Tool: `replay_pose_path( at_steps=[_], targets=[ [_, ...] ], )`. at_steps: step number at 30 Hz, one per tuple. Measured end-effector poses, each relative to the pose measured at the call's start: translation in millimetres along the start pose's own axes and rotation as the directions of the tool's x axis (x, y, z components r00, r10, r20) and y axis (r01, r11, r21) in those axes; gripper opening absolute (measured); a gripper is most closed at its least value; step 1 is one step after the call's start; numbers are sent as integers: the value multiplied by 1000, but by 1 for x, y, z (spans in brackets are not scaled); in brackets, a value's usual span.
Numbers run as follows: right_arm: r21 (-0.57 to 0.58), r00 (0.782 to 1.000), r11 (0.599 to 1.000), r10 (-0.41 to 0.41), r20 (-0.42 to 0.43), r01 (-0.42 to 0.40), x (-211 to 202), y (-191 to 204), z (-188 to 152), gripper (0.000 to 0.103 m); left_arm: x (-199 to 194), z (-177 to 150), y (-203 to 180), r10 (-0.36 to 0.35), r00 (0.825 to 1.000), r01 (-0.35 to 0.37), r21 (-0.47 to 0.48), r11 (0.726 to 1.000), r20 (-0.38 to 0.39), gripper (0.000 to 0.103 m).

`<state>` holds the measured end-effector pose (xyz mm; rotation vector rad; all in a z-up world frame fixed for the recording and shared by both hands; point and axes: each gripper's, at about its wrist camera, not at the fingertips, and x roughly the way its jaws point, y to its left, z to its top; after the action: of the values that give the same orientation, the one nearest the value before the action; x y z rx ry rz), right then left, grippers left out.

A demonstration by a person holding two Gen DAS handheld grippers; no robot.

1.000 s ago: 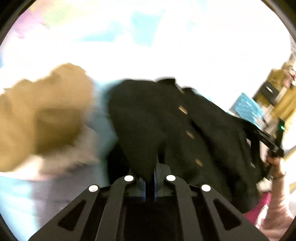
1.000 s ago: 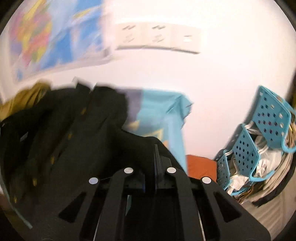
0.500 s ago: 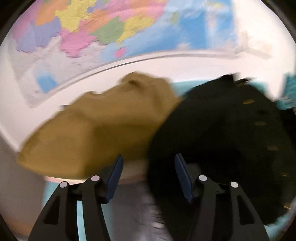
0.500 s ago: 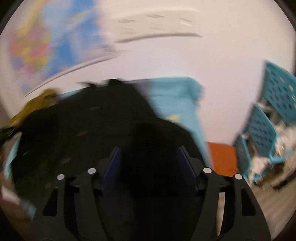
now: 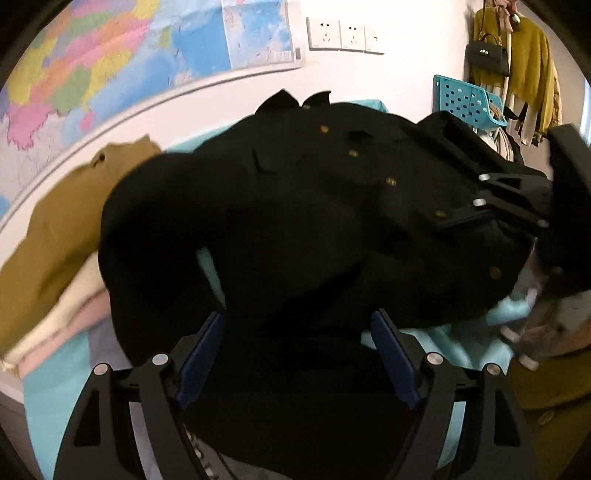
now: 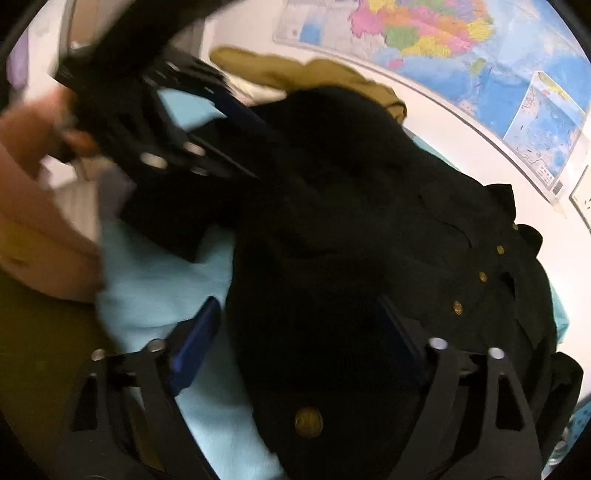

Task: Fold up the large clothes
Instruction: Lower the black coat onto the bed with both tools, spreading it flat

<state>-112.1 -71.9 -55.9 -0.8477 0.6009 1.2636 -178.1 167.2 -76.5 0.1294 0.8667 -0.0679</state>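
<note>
Lying in a heap, the black coat (image 5: 295, 206) w/ gold buttons (image 5: 390, 181) fills the middle of both views. It sits on a light blue cloth (image 6: 155, 280), w/ its collar at the far end near the wall.

Left gripper (image 5: 295, 354) is near the close edge of the coat. Its two blue pads (image 5: 199, 354) are wide apart, w/ black cloth bunched betw. them but not pinched. In the right wrist view the left gripper shows at the far left, blurry, w/ a hand (image 6: 33, 140) behind it.

Right gripper (image 6: 295, 347) is wide apart too. Coat lies over the gap betw. its fingers and hides most of the right pad. The left pad (image 6: 194, 347) is over the blue cloth. A big gold button (image 6: 308, 422) is very near this camera. In the left wrist view the right gripper (image 5: 517, 199) comes in from the right, over the coat's button side.

A tan garment (image 5: 55, 229) sits left of the coat, on a cream and pink folded pile (image 5: 62, 317). A map (image 5: 110, 62) hangs on the far wall, w/ sockets (image 5: 343, 35) to its right. A blue basket (image 5: 469, 99) stands far right, by yellow clothes and a black bag (image 5: 487, 57) hanging up.
</note>
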Motion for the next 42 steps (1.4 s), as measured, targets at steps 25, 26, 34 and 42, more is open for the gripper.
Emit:
replay_pose_path(
  at_steps=[25, 26, 34, 42],
  targets=[
    [313, 998, 948, 39, 54, -54, -35, -68, -25, 46, 26, 16, -38, -15, 998, 16, 33, 999, -55, 89],
    [318, 997, 946, 45, 57, -61, -34, -67, -26, 46, 43, 17, -35, -16, 994, 16, -1, 1000, -105, 82],
    [294, 988, 947, 100, 117, -130, -58, -62, -19, 14, 9, 18, 7, -238, 971, 236, -213, 948, 17, 5],
    [173, 969, 954, 232, 86, -244, -79, -28, -22, 13, -64, -3, -13, -250, 968, 252, -75, 965, 27, 5]
  ],
)
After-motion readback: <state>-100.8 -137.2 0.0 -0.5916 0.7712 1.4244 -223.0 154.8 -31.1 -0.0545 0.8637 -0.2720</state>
